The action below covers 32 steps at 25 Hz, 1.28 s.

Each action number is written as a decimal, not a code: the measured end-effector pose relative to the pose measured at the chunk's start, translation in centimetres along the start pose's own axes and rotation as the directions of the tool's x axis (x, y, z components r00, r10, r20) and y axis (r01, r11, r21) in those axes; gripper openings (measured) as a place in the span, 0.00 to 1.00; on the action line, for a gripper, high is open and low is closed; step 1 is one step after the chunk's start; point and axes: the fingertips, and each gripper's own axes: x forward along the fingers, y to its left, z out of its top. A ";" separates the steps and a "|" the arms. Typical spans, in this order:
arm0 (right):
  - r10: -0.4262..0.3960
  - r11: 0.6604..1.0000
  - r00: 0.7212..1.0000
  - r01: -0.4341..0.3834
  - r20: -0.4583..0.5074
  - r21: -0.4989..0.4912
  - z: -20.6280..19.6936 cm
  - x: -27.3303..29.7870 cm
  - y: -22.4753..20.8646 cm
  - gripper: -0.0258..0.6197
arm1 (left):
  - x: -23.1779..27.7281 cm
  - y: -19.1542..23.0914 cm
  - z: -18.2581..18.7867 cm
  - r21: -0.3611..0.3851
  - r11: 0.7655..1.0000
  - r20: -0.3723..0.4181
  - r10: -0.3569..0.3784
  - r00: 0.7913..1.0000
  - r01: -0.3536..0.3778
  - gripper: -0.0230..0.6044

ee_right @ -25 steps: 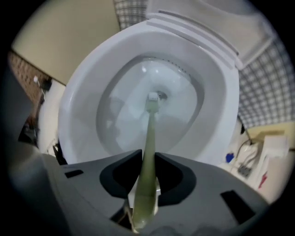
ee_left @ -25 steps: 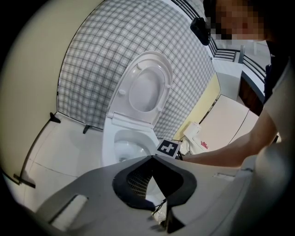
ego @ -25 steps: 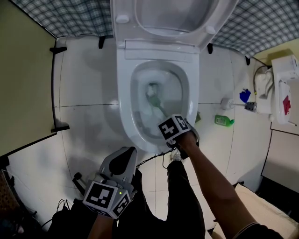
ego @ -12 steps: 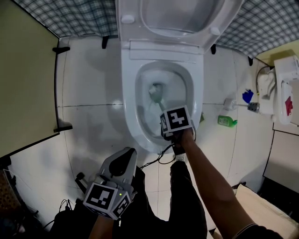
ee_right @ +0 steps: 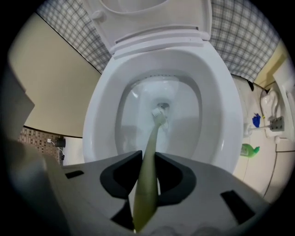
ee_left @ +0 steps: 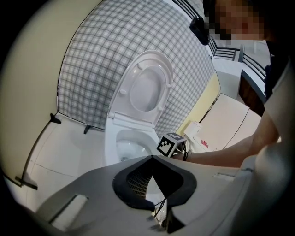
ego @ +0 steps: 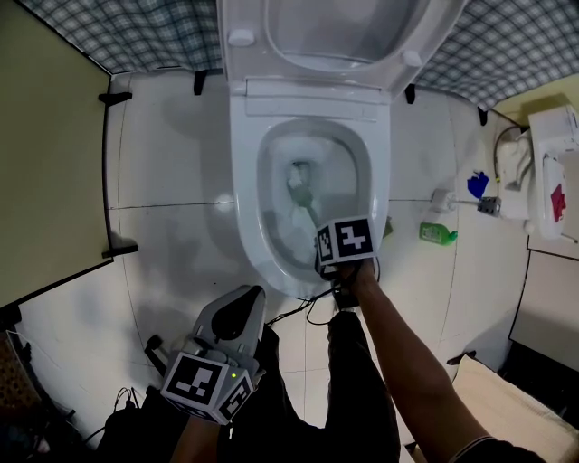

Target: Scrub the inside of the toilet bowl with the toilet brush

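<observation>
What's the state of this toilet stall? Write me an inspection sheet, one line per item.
Surface: white tiled floor, dark grout lines.
Job's things: toilet bowl with lid raised; toilet brush reaches down to the drain.
Clutter: green bottle on the floor right of the bowl; small blue item beyond it.
Grippers: right claw shut on the brush handle, above the bowl's front; left claw shut, empty, low in front of the bowl.
Cables: black cable loops on the floor at the bowl's front.
Surroundings: checked wall behind; beige partition at left.
</observation>
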 end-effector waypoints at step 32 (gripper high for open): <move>0.257 0.959 0.904 -0.194 0.342 -0.207 -7.7 -23.6 3.7 0.20 | -6.5 -10.6 9.2 0.165 0.986 0.156 0.003 0.988 -0.029 0.04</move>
